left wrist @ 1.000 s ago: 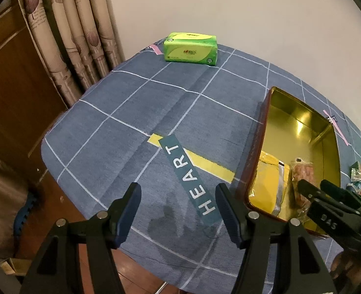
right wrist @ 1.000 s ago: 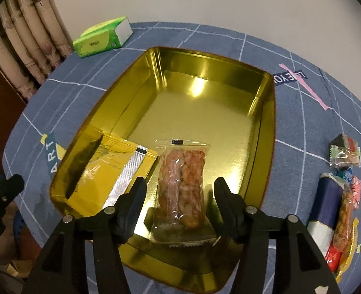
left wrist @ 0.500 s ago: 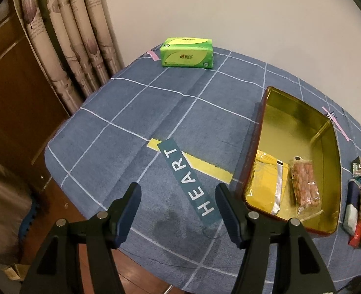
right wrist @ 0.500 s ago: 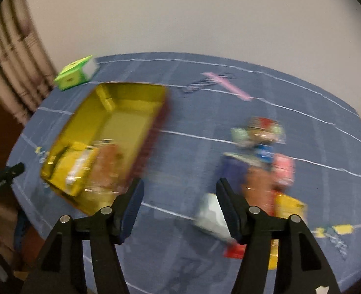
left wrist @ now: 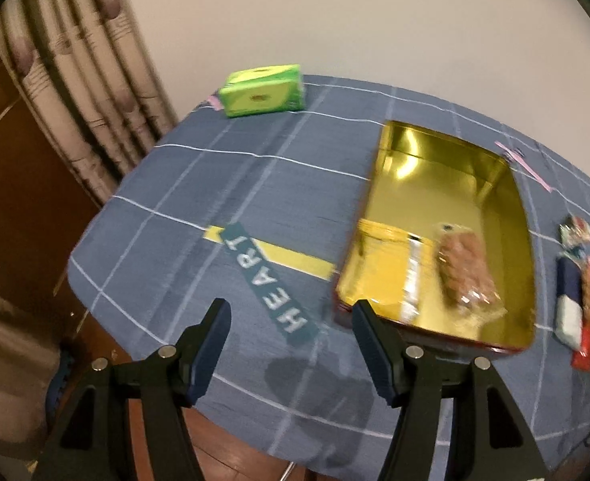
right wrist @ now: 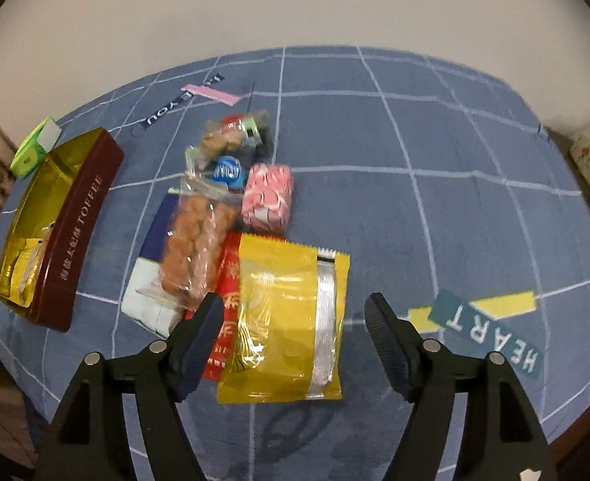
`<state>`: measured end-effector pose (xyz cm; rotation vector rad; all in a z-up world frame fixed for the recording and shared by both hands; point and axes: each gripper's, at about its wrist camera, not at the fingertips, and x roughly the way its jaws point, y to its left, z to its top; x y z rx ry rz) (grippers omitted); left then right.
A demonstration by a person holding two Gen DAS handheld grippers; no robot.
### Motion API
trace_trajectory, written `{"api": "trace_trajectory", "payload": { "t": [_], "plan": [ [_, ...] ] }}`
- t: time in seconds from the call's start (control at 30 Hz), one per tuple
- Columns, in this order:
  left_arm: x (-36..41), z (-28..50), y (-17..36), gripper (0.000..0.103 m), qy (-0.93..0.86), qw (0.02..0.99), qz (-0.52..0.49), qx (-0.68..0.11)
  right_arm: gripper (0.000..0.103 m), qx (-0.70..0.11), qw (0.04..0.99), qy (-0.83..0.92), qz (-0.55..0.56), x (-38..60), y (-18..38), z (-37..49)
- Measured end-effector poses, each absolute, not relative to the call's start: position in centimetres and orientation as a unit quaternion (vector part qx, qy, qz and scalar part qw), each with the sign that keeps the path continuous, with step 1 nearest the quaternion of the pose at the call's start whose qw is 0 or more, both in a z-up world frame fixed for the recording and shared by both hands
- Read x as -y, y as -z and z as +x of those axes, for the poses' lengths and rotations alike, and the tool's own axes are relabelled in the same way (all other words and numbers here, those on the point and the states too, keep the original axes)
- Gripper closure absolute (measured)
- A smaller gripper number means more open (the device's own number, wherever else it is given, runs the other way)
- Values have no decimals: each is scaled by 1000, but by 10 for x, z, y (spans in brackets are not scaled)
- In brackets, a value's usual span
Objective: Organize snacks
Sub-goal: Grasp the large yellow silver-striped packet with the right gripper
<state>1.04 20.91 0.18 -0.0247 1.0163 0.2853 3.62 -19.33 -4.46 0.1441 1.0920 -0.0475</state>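
Two snacks are lying in the toffee tin [left wrist: 511, 208]; right gripper [right wrist: 295, 320], jaws wide, is hanging over the yellow packet [right wrist: 282, 320], likely next; left gripper [left wrist: 290, 326] is idling wide, empty.

**Bench and what lies on it**

The bench [right wrist: 435, 208] wears a blue cloth with white grid lines. On it sit a gold tin [left wrist: 507, 184] with dark red sides, a green tissue pack [left wrist: 262, 90] near the far edge, and a heap of wrapped snacks [right wrist: 230, 216] with a yellow packet [right wrist: 282, 320] nearest the camera
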Motion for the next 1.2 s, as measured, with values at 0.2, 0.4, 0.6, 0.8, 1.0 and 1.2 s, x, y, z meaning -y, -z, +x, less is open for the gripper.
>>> {"api": "trace_trajectory", "payload": {
  "t": [0.2,0.4,0.6,0.8,1.0,1.2],
  "plan": [
    [-176,7,-11,39,-110,871,-6,-479,33,-527,845,17,84,197,62,36],
    [-136,18,-16,39,-79,875,19,-477,42,-532,841,8,95,202,72,39],
    [-89,25,-13,39,-38,877,49,-477,49,-526,846,-2,92,211,71,37],
    [-45,33,-1,39,23,866,64,-495,49,-521,851,17,63,228,72,38],
    [-5,38,18,39,89,846,88,-518,49,-515,855,33,57,248,73,42],
    [23,45,36,39,142,823,85,-543,49,-508,858,36,67,261,74,46]
  ]
}}
